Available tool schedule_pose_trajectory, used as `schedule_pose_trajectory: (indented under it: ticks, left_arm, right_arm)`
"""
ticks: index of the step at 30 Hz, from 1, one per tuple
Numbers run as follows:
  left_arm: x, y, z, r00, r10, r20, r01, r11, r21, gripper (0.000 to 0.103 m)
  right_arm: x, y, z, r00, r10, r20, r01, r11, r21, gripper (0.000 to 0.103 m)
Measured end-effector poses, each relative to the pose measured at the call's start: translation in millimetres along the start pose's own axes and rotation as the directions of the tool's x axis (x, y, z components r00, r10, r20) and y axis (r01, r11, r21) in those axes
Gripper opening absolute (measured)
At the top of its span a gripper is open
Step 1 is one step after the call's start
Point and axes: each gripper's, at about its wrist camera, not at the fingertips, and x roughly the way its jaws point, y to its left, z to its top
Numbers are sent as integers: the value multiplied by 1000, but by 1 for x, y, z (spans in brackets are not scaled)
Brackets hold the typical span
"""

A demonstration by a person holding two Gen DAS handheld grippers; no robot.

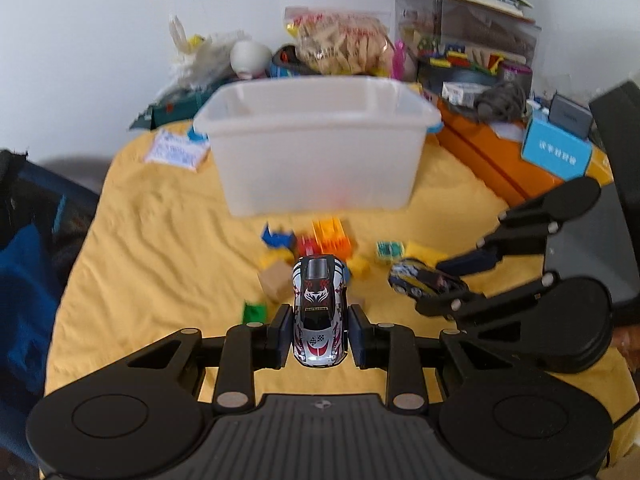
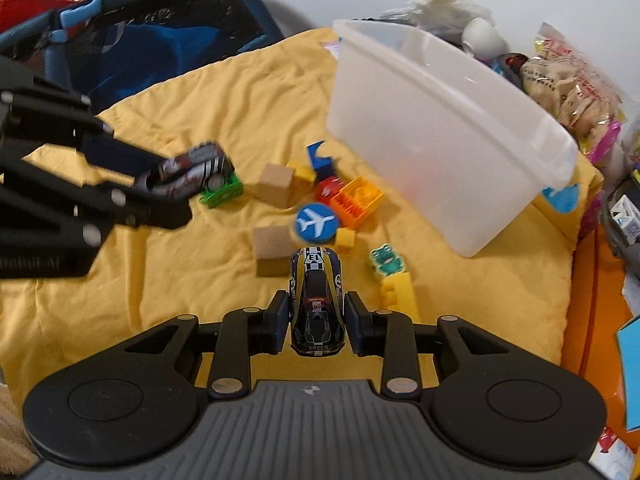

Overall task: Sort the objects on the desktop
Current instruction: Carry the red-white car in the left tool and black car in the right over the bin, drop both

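Toy cars, two, each pinched lengthwise for carrying: silver car [image 1: 319,312] in the left gripper [image 1: 320,330], jaws pressing its flanks — navy-and-yellow number-13 car [image 2: 317,304] likewise in the right gripper [image 2: 318,326]. Beyond, loose building blocks [image 2: 356,198] and a blue aeroplane disc [image 2: 317,221] on the yellow-clothed desk [image 1: 160,248]. Farthest — translucent bin [image 1: 316,148], open-topped, the likely destination.
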Motion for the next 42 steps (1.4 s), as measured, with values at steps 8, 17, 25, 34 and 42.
schedule_pose_trajectory:
  ticks: [8,17,25,34,42]
  left_arm:
    - [1,12,41,997,-2,75,-2,999,46,32]
    - [16,22,110,981,-7,193,-13,995,100,32]
    - [58,23,155,965,8,260,-24,998,59,33]
    - [34,33,134,956,14,294,-40,996,82,45]
    - [26,37,37,996,5,88,-6,1000,10,45]
  right_arm:
    - [-5,-13,20,998,-52,43,52,999,2,33]
    - [-29,-70,68,942,-259,212,235,963,132,33]
    - [-10,-109,96,916,-331,226,280,932,230,33]
    - [-12,-105,84,881,-401,252,337,904,263,34]
    - [-12,-69,36,944,-269,189,208,934,291,34]
